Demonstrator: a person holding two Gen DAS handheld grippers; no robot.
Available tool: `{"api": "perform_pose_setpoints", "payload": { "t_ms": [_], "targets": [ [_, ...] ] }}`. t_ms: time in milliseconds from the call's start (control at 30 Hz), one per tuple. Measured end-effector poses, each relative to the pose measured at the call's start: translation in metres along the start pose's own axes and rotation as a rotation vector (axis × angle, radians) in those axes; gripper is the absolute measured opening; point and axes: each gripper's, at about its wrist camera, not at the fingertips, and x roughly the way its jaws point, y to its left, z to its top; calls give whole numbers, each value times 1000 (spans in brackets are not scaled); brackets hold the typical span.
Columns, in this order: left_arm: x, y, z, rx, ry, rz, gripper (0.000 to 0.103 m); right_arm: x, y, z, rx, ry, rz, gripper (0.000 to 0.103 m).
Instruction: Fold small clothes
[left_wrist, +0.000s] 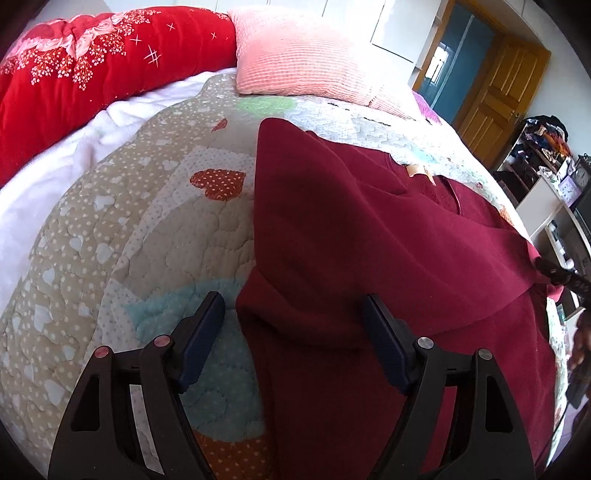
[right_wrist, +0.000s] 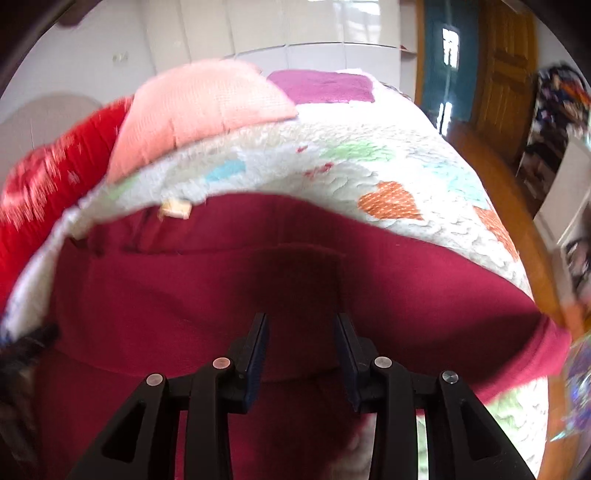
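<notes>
A dark red sweatshirt (left_wrist: 369, 240) lies on the heart-patterned quilt (left_wrist: 110, 229), partly folded, with a cream neck label (left_wrist: 415, 170). My left gripper (left_wrist: 293, 308) is open just above the garment's left edge, one finger over the quilt and one over the cloth. In the right wrist view the sweatshirt (right_wrist: 184, 295) fills the foreground, with the label (right_wrist: 175, 208) at its upper left. My right gripper (right_wrist: 301, 325) is open low over a folded part of the cloth, holding nothing.
A pink pillow (left_wrist: 295, 55) and a red flowered blanket (left_wrist: 92, 62) lie at the head of the bed. A wooden door (left_wrist: 498, 96) and cluttered shelves (left_wrist: 546, 155) stand to the right. The bed edge and wooden floor (right_wrist: 498, 177) are to the right.
</notes>
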Motion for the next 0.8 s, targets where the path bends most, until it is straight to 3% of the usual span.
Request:
{"api": "perform_pose_setpoints", "payload": {
  "t_ms": [67,167,333,467,533,600,667,800],
  "targets": [
    [-1,1,0,-3,0,-3,78,-12,-18,0,42,-14,-51,45],
    [-1,1,0,-4,0,-2,78,-23,-67,4,156,22,-116,46],
    [1,0,1,-1,-4,6,79,-33,-160,19,393,-9,-175,49],
    [1,0,0,-2,-5,5,79,-6,-180,19,307,122,-235,49],
    [2,0,1,-3,-5,4,79,-1,-181,3,254,189,-267,49],
    [2,0,0,-3,-6,4,79,-16,-186,-22,238,188,-320,54],
    [2,0,1,-3,-7,4,80,-32,-200,-44,298,177,-307,65],
    [2,0,1,-4,-6,3,80,-42,-227,-60,478,144,-167,65]
  ]
}}
